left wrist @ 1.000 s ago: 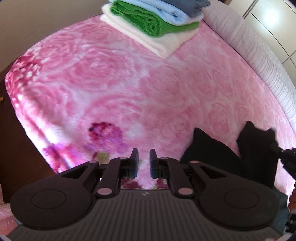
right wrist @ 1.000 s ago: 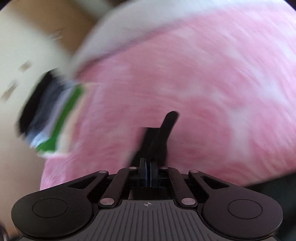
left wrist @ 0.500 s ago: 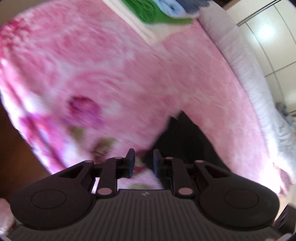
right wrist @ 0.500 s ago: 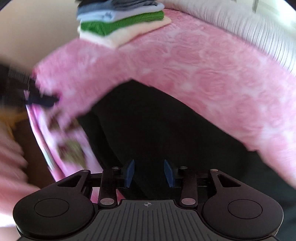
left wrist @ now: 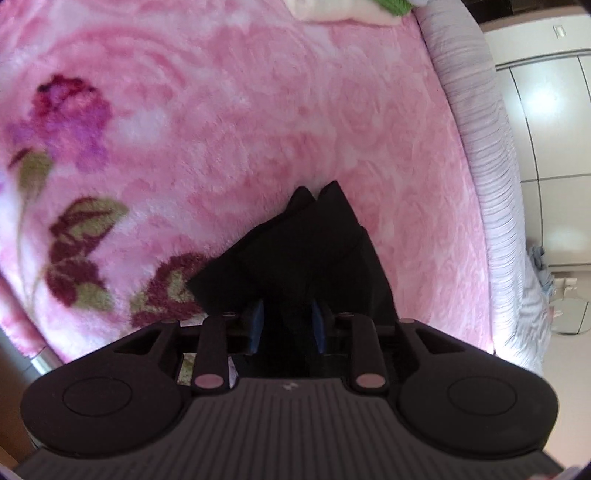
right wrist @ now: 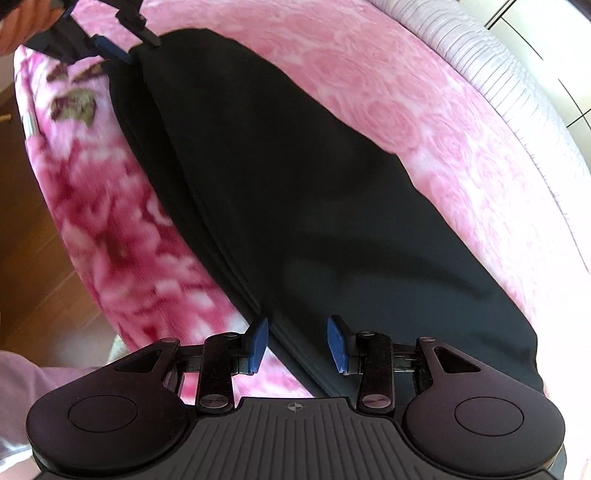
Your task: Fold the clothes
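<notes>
1. A long black garment (right wrist: 295, 184) lies stretched across the pink floral blanket (right wrist: 443, 129). In the right wrist view it runs from the upper left of the frame down to the lower right, and it looks already doubled lengthwise, with layered edges showing along its left side.

2. The right gripper (right wrist: 297, 345) hovers at the bottom centre of its own view. Its blue-padded fingers (right wrist: 258, 339) are spread apart, with the near end of the garment's layered edge lying between them, and nothing is pinched.

3. The left gripper (left wrist: 286, 321) sits at the bottom centre of its view, over the garment's far end. Its jaws are parted too, and dark cloth fills the gap between the pads, but I cannot tell whether they actually touch it. The same gripper shows small in the upper left of the right wrist view, right at the garment's tip.

4. A stack of folded clothes (left wrist: 347, 9) peeks in at the top edge of the left wrist view, well apart from the black piece.

5. To my eye, this is the stage of taking hold of both ends before a crosswise fold.

6. Next, each gripper probably needs to close on every layer at its end. Then one end should be lifted and carried over to meet the other, with the edges kept aligned so the layers don't slip apart.
</notes>
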`<state>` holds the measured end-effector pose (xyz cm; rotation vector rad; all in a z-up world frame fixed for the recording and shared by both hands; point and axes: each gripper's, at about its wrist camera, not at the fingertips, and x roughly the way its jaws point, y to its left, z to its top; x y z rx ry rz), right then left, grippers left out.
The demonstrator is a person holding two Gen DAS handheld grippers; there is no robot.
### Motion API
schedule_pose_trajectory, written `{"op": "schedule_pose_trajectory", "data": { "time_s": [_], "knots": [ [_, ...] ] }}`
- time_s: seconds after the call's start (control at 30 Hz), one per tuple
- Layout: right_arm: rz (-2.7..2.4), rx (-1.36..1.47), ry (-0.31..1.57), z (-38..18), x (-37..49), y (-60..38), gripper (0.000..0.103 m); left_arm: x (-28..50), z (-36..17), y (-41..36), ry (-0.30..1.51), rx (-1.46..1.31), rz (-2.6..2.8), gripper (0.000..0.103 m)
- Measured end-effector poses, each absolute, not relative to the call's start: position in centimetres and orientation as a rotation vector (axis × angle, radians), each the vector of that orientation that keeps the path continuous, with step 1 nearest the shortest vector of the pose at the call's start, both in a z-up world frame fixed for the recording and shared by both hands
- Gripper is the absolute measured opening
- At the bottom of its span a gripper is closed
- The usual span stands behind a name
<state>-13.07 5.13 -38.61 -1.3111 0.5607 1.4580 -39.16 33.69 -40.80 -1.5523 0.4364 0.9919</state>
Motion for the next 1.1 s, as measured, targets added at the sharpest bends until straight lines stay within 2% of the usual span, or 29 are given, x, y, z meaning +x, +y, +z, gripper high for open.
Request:
{"op": "schedule_pose_trajectory", "data": {
  "time_s": [0.03, 0.07, 0.1, 0.13, 0.17, 0.2, 0.37, 0.73, 0.97, 1.1],
  "knots": [
    [1.455, -1.311, 0.548, -38.8, -13.0, 5.0, 0.039, -38.9, -40.6, 33.7, 0.450, -1.523, 0.987, 0.010],
    [1.458, -1.312, 0.539, -38.9, -13.0, 4.9, 0.039, -38.6, -40.4, 33.7, 0.466, -1.489, 0.982, 0.008],
    [1.457, -1.313, 0.524, -38.9, -12.9, 4.8, 0.034, -38.4, -39.9, 33.6, 0.481, -1.447, 0.983, 0.007],
    [1.457, -1.313, 0.508, -38.9, -12.9, 4.8, 0.028, -38.3, -39.5, 33.5, 0.495, -1.403, 0.985, 0.007],
    [1.462, -1.317, 0.498, -38.9, -12.8, 4.7, 0.007, -38.1, -39.0, 33.3, 0.508, -1.359, 0.986, 0.006],
    [1.467, -1.316, 0.486, -38.7, -12.8, 4.6, 0.005, -38.1, -38.7, 33.1, 0.522, -1.328, 0.985, 0.006],
    [1.484, -1.268, 0.442, -37.2, -12.1, 4.1, 0.004, -38.2, -38.1, 31.7, 0.587, -1.201, 0.977, 0.006],
    [1.532, -1.287, 0.473, -37.0, -12.3, 3.5, 0.003, -37.7, -37.9, 30.0, 0.690, -1.002, 0.967, 0.006],
    [1.557, -1.319, 0.541, -38.9, -12.2, 3.6, 0.003, -36.8, -38.3, 29.2, 0.764, -0.888, 0.975, 0.006],
    [1.547, -1.230, 0.643, -38.3, -10.9, 4.1, 0.006, -36.0, -38.2, 29.8, 0.829, -0.890, 0.991, 0.012]
  ]
}}
